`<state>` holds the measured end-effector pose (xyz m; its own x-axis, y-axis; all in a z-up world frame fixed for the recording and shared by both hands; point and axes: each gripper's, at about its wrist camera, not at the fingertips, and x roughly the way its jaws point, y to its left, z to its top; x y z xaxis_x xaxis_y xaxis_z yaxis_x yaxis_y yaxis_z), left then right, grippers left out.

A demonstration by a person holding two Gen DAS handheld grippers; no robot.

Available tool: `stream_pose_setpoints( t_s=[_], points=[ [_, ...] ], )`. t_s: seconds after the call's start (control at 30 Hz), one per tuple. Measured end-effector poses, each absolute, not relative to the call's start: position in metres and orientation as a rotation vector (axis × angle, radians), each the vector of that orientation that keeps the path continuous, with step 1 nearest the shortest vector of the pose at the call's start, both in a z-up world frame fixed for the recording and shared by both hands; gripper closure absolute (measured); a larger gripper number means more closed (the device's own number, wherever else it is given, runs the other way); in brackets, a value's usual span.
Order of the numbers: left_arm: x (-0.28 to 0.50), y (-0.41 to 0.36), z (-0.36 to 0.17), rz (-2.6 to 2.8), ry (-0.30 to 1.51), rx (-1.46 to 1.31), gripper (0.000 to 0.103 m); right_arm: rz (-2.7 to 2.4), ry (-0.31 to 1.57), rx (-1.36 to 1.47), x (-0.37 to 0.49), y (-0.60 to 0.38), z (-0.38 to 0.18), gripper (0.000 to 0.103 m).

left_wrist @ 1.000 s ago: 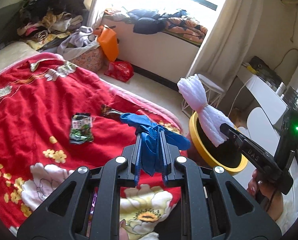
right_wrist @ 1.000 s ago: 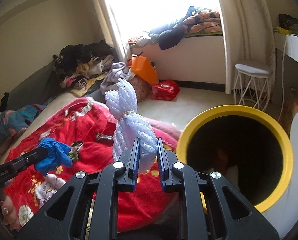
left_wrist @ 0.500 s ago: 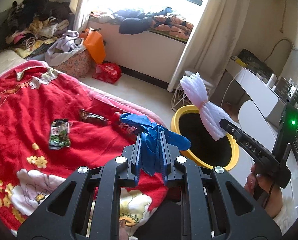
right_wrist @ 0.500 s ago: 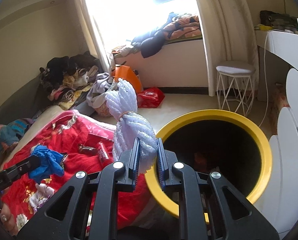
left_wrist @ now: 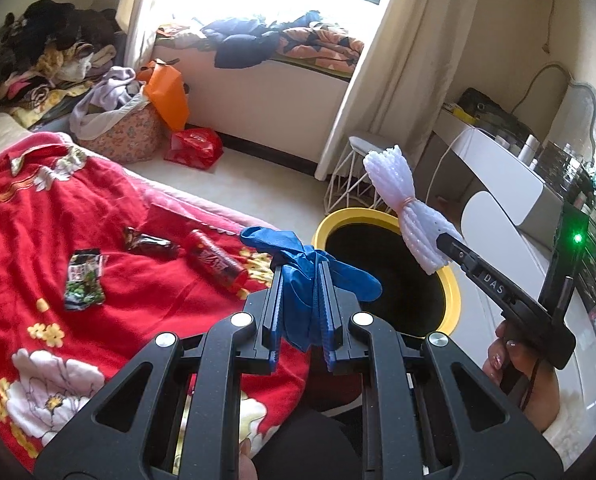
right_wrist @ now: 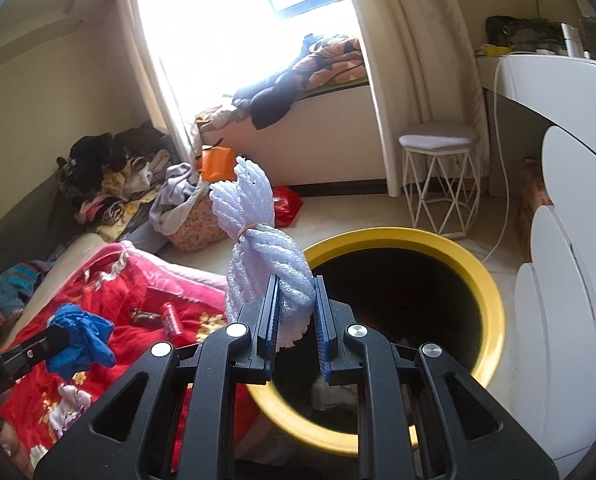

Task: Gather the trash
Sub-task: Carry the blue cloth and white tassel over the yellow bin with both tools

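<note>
While the right gripper [right_wrist: 295, 312] is clamped on the foam net [right_wrist: 258, 240] above the bin [right_wrist: 494, 304], the left gripper [left_wrist: 301, 312] pinches the glove [left_wrist: 294, 256] beside the rim; released there, the glove could fall outside onto the blanket [left_wrist: 38, 208].

This is a bedroom in a home. A bed with a red flower blanket [left_wrist: 146, 216] fills one side. Just beside the bed stands a yellow trash bin [right_wrist: 486, 276]. Past the bin is a sunny window [right_wrist: 234, 24] with long curtains [left_wrist: 410, 64]. Clothes [left_wrist: 54, 52] are piled behind the bed. A small white stool [right_wrist: 438, 140] stands near the bin.
</note>
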<state>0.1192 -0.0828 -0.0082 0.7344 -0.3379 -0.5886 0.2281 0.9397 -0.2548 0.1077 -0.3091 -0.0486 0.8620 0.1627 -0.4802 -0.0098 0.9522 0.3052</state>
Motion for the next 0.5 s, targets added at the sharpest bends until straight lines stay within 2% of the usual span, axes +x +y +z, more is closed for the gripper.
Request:
stream_pose_setpoints(
  t_s=[0.5],
  points=[
    [0.13,-0.122,-0.013,-0.38,0.69,-0.118,0.092,-0.032,0.525,0.346,0.108,-0.352,-0.062,0.087]
  ],
)
